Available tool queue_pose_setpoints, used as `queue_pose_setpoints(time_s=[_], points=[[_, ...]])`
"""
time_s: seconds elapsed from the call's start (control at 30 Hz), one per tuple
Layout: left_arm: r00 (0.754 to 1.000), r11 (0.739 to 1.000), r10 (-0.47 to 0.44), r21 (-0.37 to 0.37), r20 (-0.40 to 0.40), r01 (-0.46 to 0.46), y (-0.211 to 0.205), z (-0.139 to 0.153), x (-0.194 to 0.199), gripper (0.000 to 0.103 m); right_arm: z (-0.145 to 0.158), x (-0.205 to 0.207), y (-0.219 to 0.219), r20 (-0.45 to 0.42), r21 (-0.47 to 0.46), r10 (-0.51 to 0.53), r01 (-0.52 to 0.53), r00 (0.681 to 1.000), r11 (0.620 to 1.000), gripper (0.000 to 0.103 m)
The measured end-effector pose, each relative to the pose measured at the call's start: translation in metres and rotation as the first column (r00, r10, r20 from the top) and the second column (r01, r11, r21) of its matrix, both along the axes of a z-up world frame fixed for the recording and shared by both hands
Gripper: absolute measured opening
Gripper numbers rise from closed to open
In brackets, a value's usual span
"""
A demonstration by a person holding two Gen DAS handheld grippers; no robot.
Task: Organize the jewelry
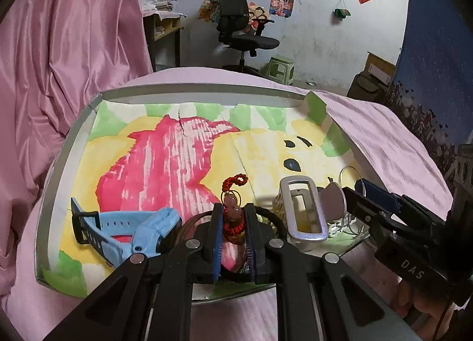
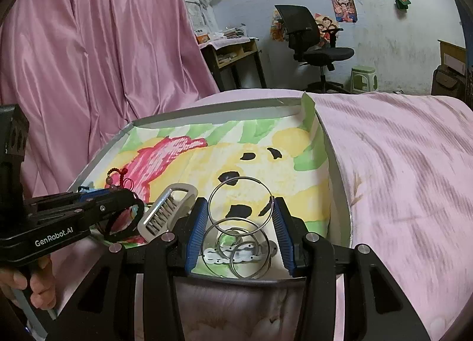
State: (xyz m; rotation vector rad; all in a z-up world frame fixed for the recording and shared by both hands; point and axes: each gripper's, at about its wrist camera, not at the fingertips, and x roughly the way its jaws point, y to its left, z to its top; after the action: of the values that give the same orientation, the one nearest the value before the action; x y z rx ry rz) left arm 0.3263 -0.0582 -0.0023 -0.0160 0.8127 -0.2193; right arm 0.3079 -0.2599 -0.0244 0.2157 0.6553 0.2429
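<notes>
My left gripper [image 1: 233, 208] is shut on a red-corded charm with pink beads [image 1: 232, 203], held upright over the near part of a shallow box [image 1: 56, 169] lined with a painted paper. The charm also shows in the right wrist view [image 2: 118, 177]. A blue watch [image 1: 130, 227] lies left of the left gripper, a silver frame [image 1: 304, 208] to its right. My right gripper [image 2: 241, 211] is open over several silver hoop rings [image 2: 239, 205] in the box's near right corner, its fingers on either side of them. It also shows in the left wrist view [image 1: 359, 193].
A black hair band [image 2: 124, 222] and a silver comb-like clip [image 2: 165, 211] lie between the grippers. A white earring card [image 2: 233, 253] lies under the hoops. The box sits on pink bedding [image 2: 399, 178]; a pink curtain [image 2: 88, 60] hangs on the left. An office chair [image 1: 239, 27] stands beyond.
</notes>
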Motion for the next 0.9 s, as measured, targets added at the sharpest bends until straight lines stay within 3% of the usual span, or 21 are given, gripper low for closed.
queue_pose_setpoints(time_s=[0.13, 0.4, 0.6, 0.63, 0.73, 0.9], points=[[1.0, 1.0, 0.0, -0.019, -0.004, 0.0, 0.003, -0.001, -0.002, 0.017, 0.0, -0.003, -0.001, 0.001, 0.0, 0.005, -0.005, 1.0, 1.0, 0.041], [0.999, 0.998, 0.01, -0.063, 0.037, -0.008, 0.011, 0.006, -0.012, 0.037, 0.004, -0.011, -0.002, 0.024, 0.003, 0.005, -0.005, 1.0, 1.0, 0.046], [0.998, 0.997, 0.015, -0.073, 0.056, -0.011, 0.013, 0.008, -0.018, 0.04, 0.009, -0.019, -0.004, 0.061, 0.0, -0.005, 0.005, 0.998, 1.0, 0.047], [0.998, 0.997, 0.018, -0.072, 0.063, -0.013, 0.014, 0.009, -0.02, 0.042, 0.011, -0.021, -0.004, 0.069, -0.001, -0.007, 0.007, 0.998, 1.0, 0.048], [0.993, 0.997, 0.032, -0.072, 0.117, -0.024, 0.016, 0.016, -0.03, 0.067, 0.015, -0.026, -0.005, 0.091, -0.005, -0.013, 0.013, 0.996, 1.0, 0.052], [0.983, 0.996, 0.052, -0.077, 0.174, -0.039, 0.022, 0.025, -0.043, 0.07, 0.023, -0.034, -0.006, 0.125, -0.013, -0.023, 0.024, 0.992, 1.0, 0.059]])
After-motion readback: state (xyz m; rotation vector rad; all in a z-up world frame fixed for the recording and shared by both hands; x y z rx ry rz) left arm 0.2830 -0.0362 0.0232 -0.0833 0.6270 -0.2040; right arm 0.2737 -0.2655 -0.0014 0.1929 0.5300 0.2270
